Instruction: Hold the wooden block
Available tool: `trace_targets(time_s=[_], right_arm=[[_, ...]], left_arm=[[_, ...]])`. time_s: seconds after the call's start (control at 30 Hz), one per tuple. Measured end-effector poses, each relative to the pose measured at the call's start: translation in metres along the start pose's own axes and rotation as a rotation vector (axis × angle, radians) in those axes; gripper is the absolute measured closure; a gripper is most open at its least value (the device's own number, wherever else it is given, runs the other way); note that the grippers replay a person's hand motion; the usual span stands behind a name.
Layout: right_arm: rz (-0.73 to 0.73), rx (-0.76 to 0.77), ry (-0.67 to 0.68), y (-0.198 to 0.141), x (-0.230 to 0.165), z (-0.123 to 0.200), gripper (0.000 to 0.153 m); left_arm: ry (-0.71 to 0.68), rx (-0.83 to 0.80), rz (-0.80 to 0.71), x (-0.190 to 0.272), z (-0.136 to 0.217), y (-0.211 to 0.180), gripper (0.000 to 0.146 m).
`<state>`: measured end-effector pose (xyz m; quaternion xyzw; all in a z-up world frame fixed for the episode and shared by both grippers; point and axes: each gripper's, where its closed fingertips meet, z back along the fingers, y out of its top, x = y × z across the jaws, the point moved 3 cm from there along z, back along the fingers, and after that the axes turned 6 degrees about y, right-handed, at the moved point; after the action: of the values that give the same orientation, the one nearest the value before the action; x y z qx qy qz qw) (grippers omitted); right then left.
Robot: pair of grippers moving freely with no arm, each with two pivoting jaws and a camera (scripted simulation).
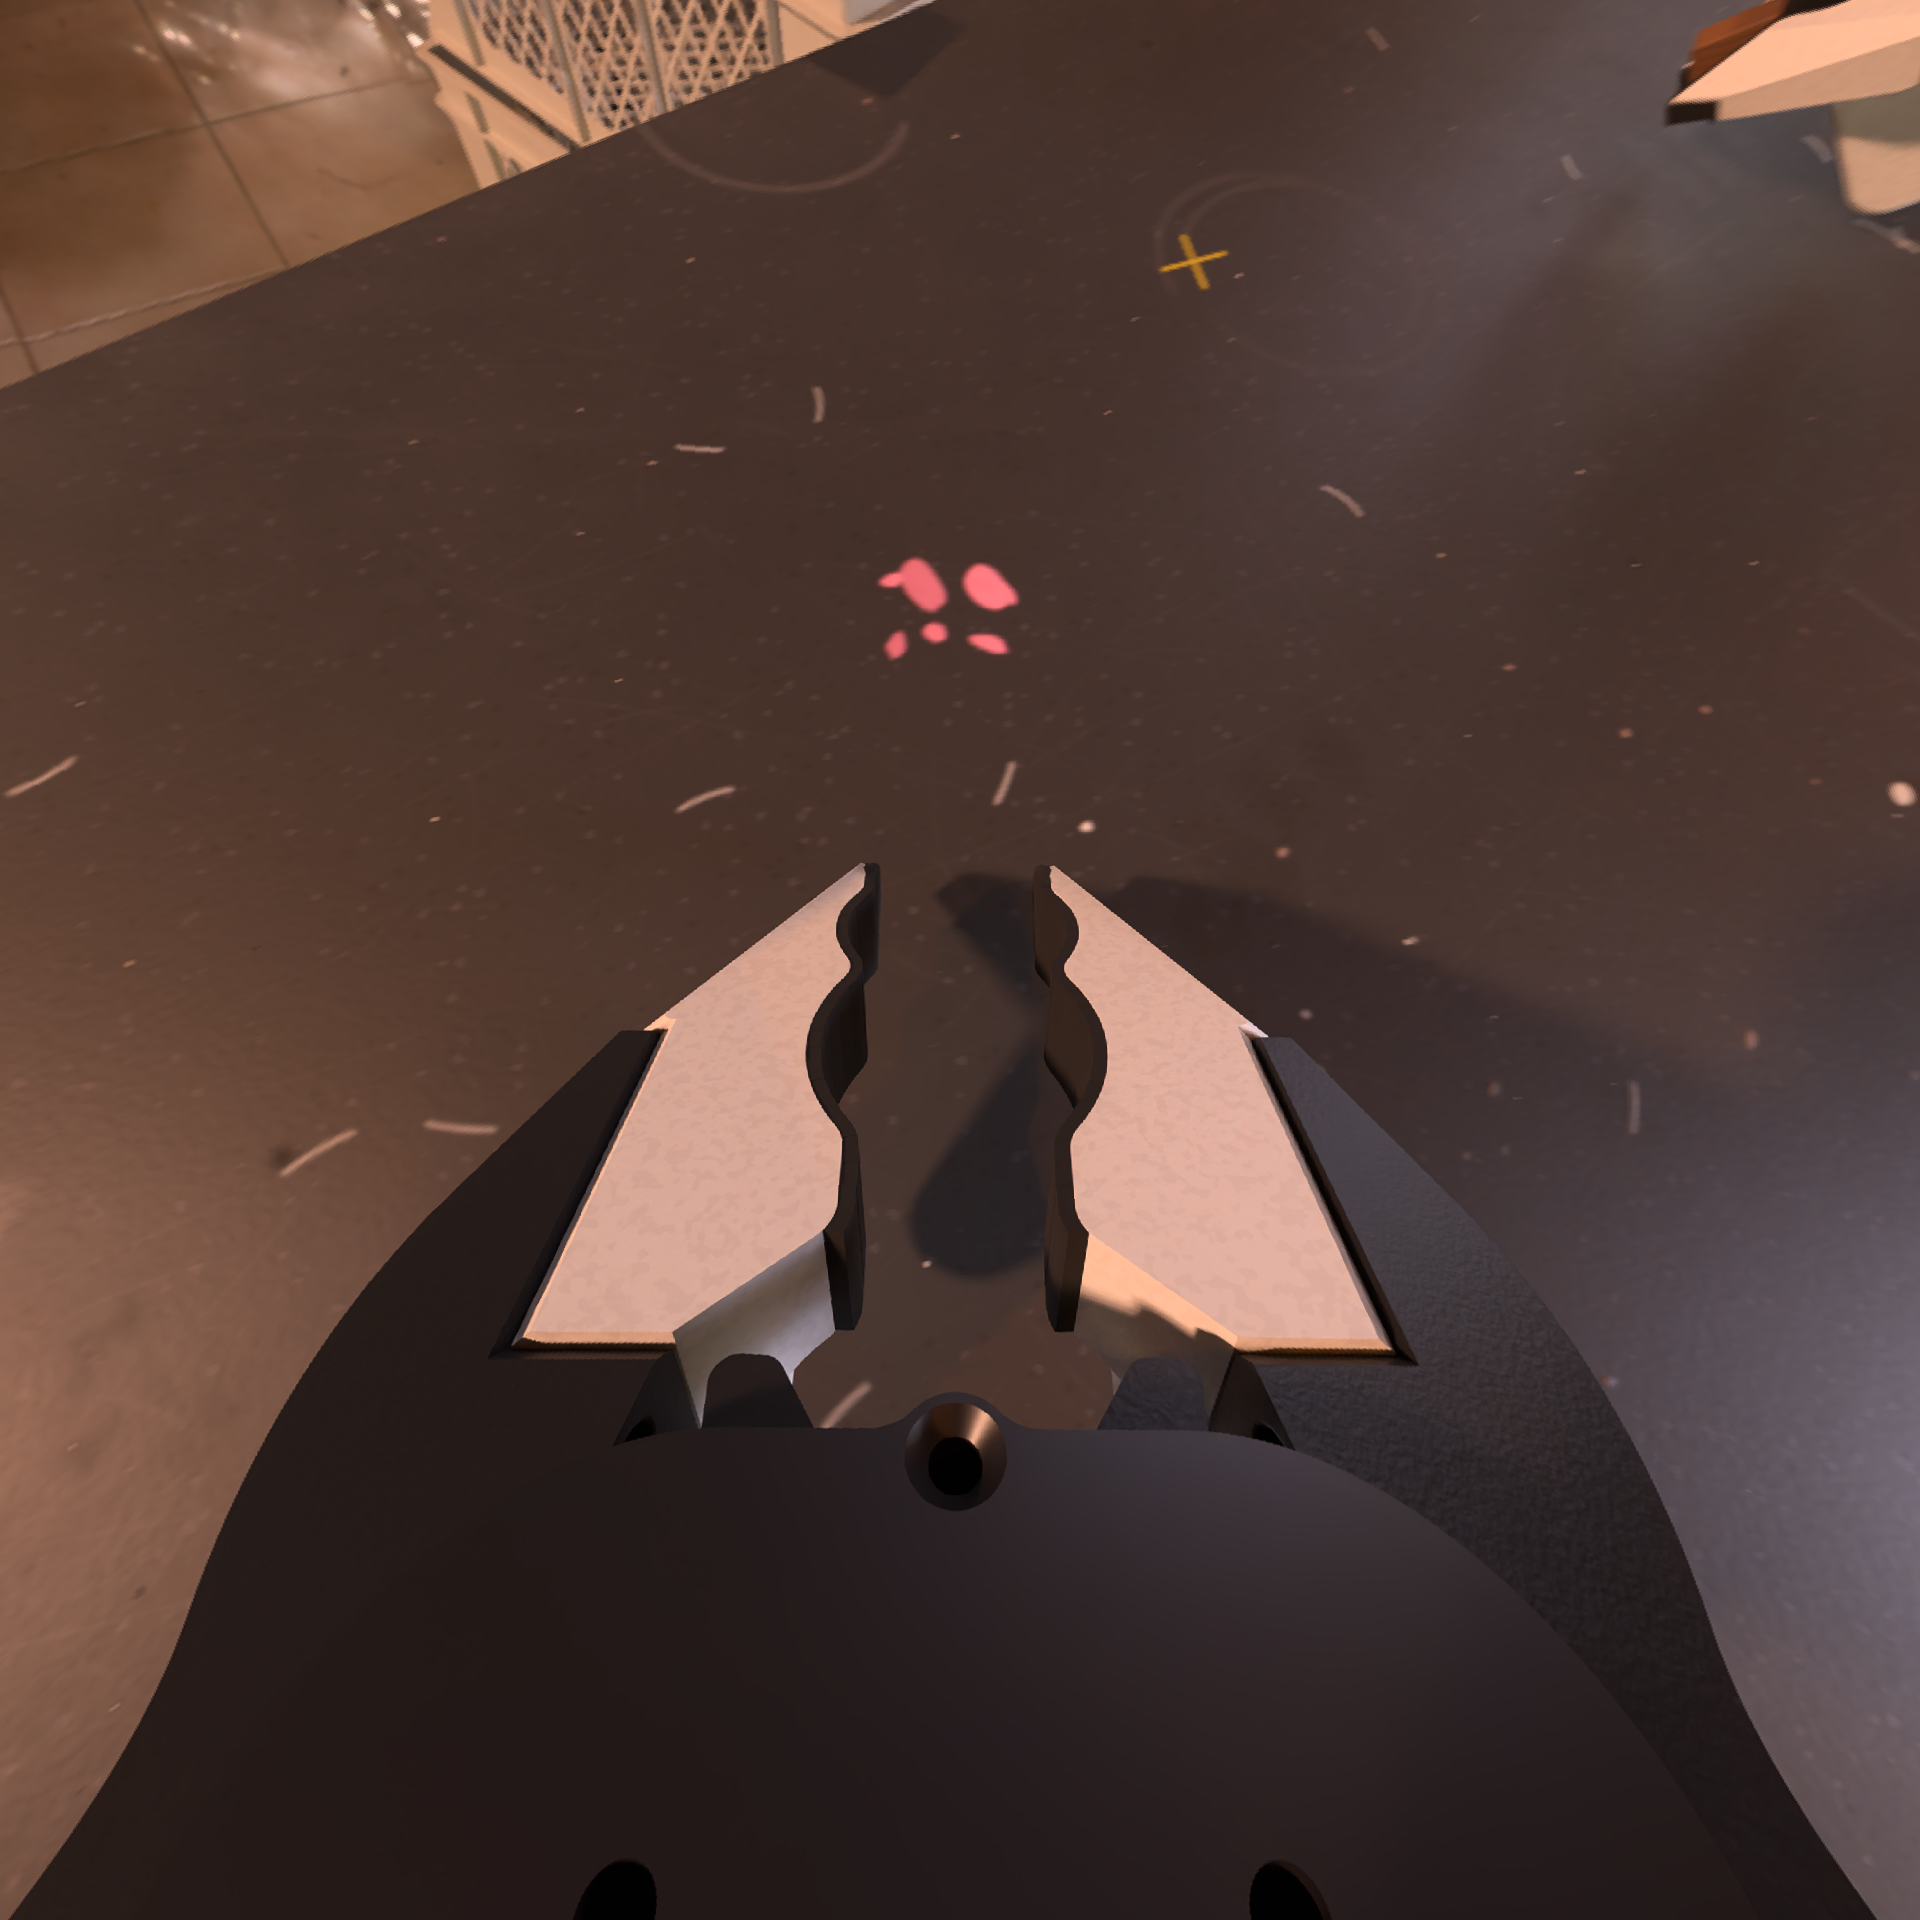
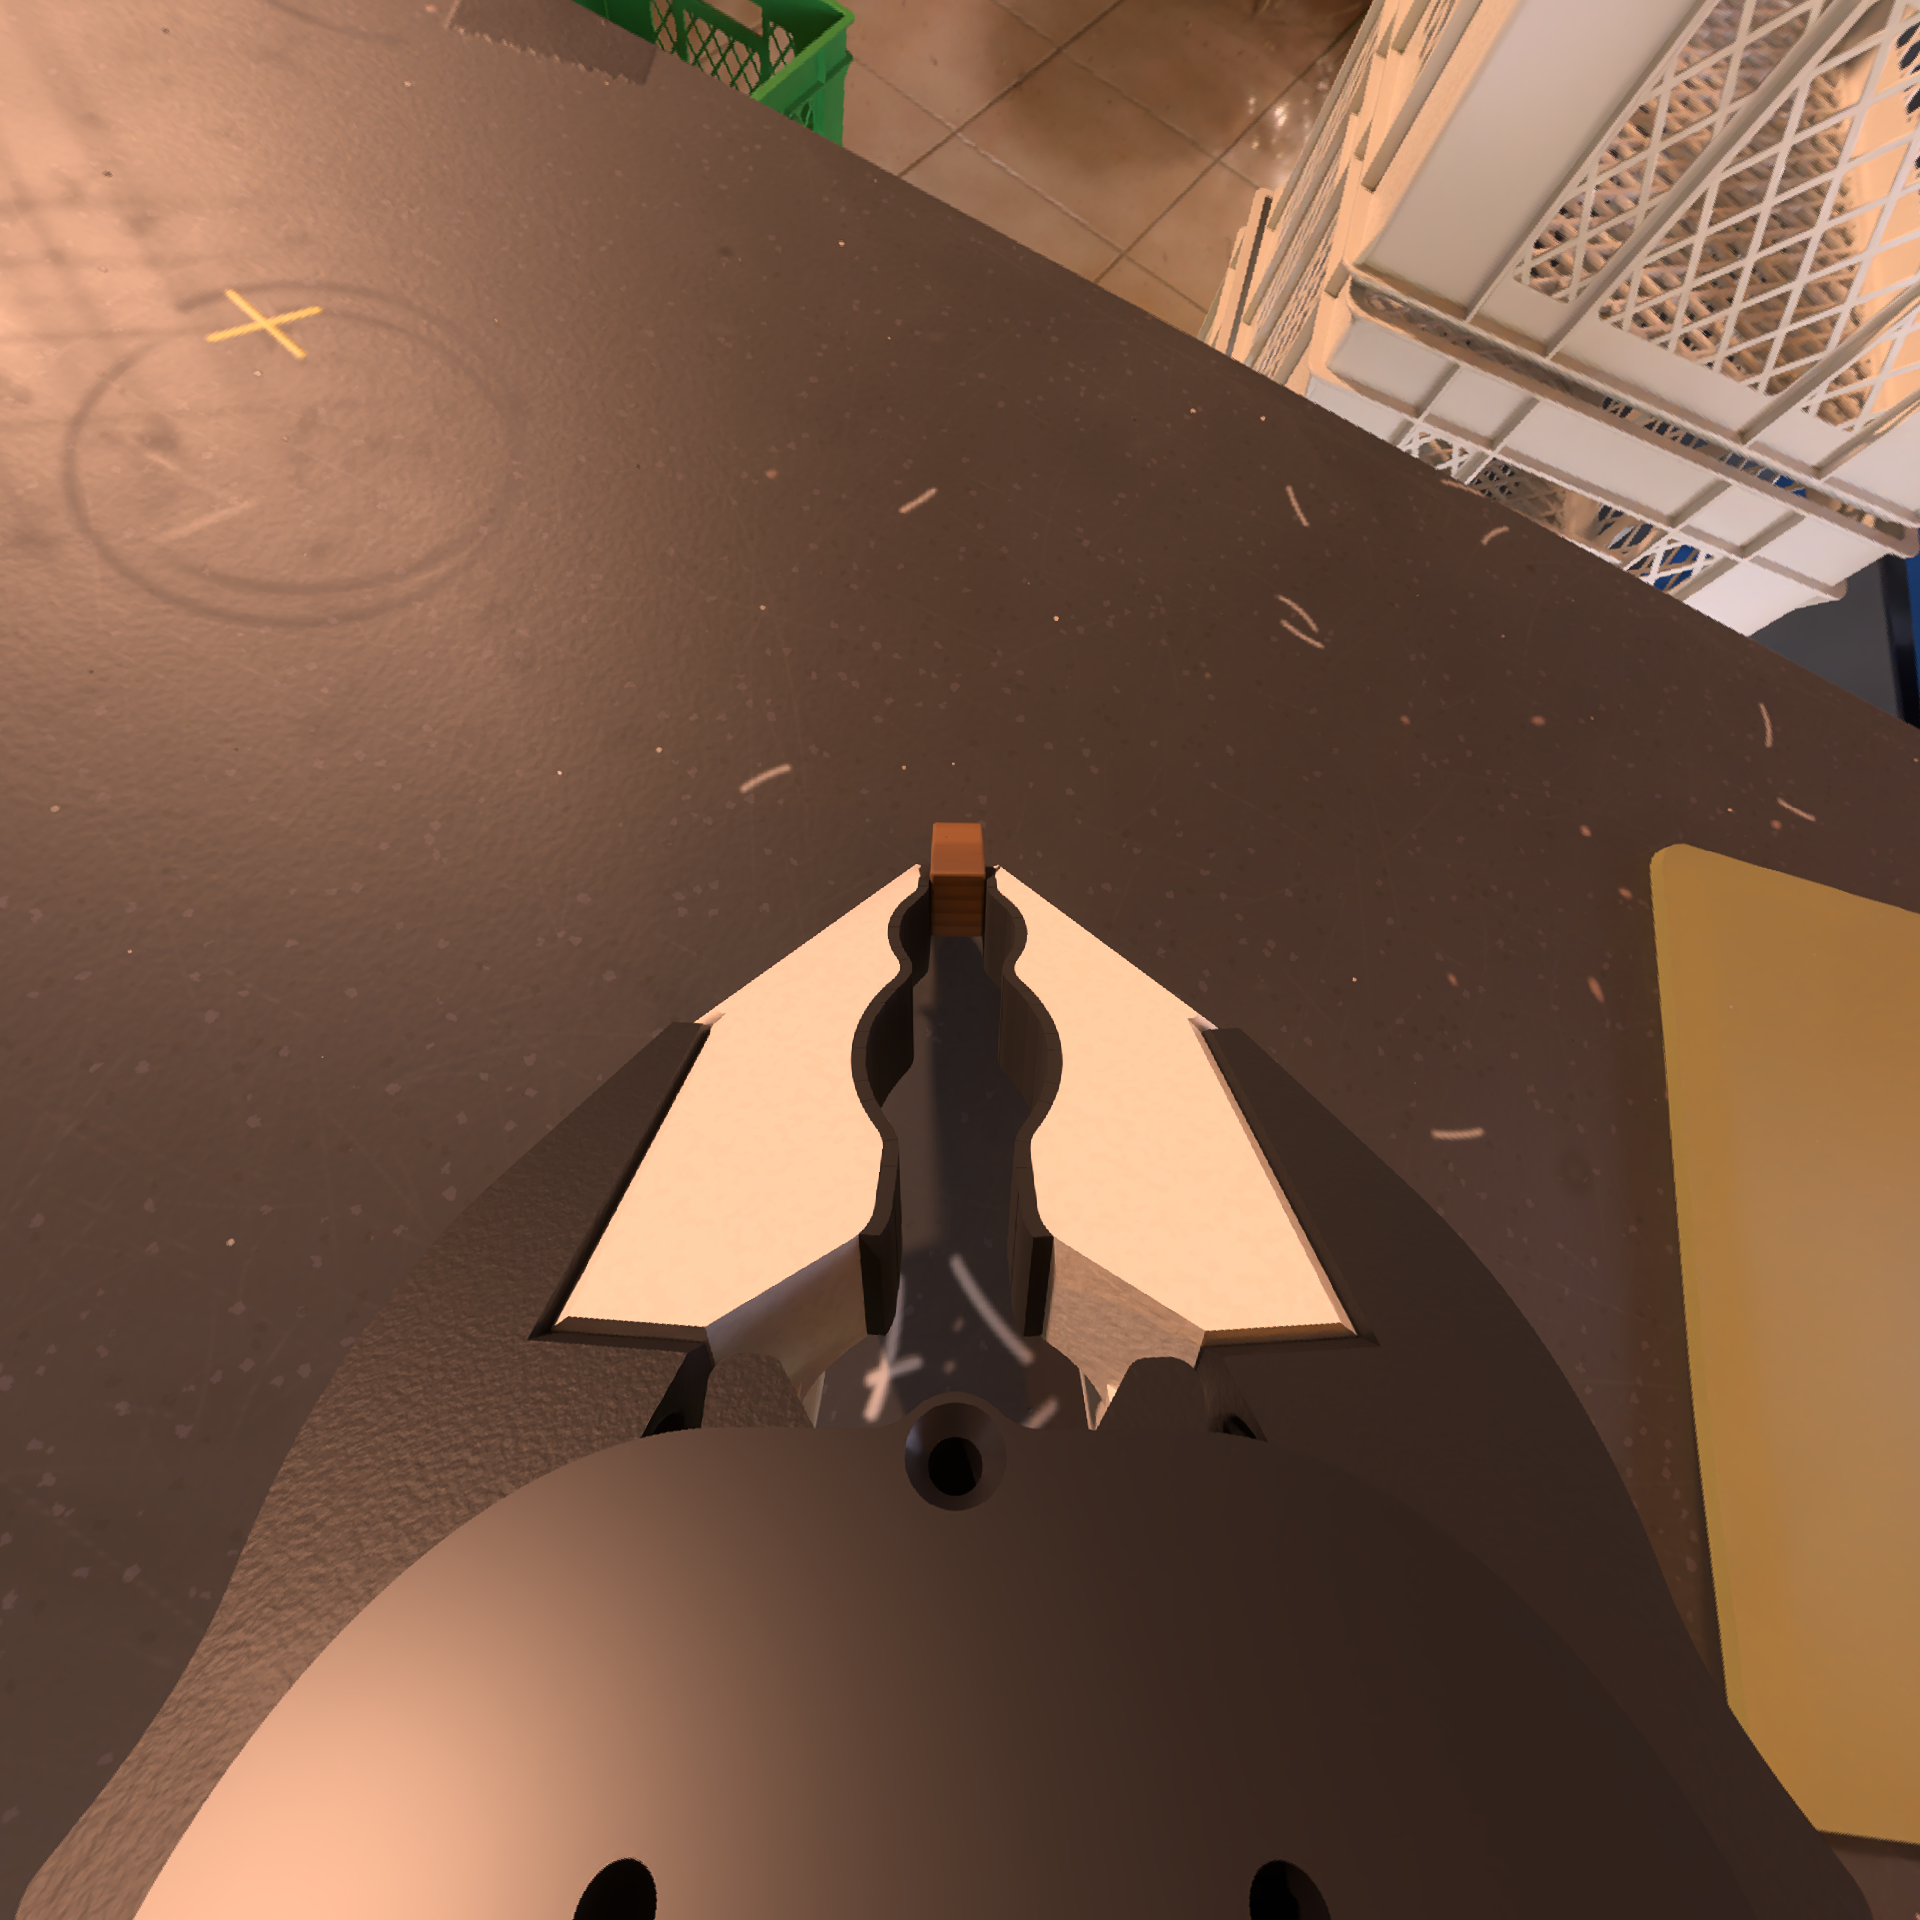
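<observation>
1. Two grippers are in play. The right gripper (image 2: 957, 873) pinches the single wooden block (image 2: 957, 878) between its fingertips; the block's far end pokes out just past the tips, above the dark counter (image 2: 623, 727).
2. The left gripper (image 1: 957, 873) has its two fingers spread with a plain gap between them and nothing in it; it hangs over the middle of the counter (image 1: 416, 623).
3. In the left wrist view the right gripper (image 1: 1787, 73) shows again at the top right corner of the picture, with a sliver of brown between its pale fingers.
4. One cluster of pink spots (image 1: 945, 608) marks the counter ahead of the left gripper.
5. One yellow cross (image 2: 265, 322) lies on the counter well to the left of the block, at the rim of a faint ring; the left wrist view shows one too (image 1: 1195, 260).
6. One yellow board (image 2: 1797, 1299) lies flat to the right of the right gripper.
7. Beyond the counter's far edge: one green crate (image 2: 769, 52) and a stack of cream lattice crates (image 2: 1621, 270) on a tiled floor (image 2: 1091, 135).
</observation>
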<state>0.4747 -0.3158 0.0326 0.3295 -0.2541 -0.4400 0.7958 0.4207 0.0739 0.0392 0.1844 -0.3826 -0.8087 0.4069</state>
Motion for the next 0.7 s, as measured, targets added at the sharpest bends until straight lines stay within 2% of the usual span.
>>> trace_targets(time_s=[0.17,0.23,0.3,0.37,0.43,0.5,0.57,0.63,0.7], right_arm=[[0.044,0.023,-0.006,0.005,-0.003,0.001,0.144],[0.07,0.157,0.043,0.022,-0.02,0.012,0.144],[0.108,0.307,0.251,0.047,-0.061,0.035,0.144],[0.216,0.348,0.529,0.064,-0.115,0.061,0.144],[0.266,0.284,0.743,0.07,-0.163,0.087,0.144],[0.228,0.221,0.866,0.073,-0.199,0.112,0.144],[0.14,0.094,0.972,0.068,-0.223,0.131,0.144],[0.08,-0.042,0.944,0.06,-0.237,0.14,0.144],[0.084,-0.122,0.872,0.053,-0.247,0.146,0.144]], left_arm=[[-0.059,0.092,-0.071,0.022,0.006,0.013,0.117],[-0.077,0.145,-0.131,0.035,0.014,0.022,0.117],[-0.09,0.234,-0.211,0.053,0.027,0.035,0.119],[-0.112,0.319,-0.306,0.075,0.041,0.047,0.12],[-0.162,0.388,-0.391,0.1,0.057,0.055,0.12],[-0.259,0.444,-0.467,0.127,0.074,0.057,0.118],[-0.329,0.454,-0.53,0.149,0.084,0.05,0.11],[-0.333,0.422,-0.586,0.163,0.085,0.04,0.11],[-0.296,0.396,-0.661,0.175,0.081,0.032,0.115]])
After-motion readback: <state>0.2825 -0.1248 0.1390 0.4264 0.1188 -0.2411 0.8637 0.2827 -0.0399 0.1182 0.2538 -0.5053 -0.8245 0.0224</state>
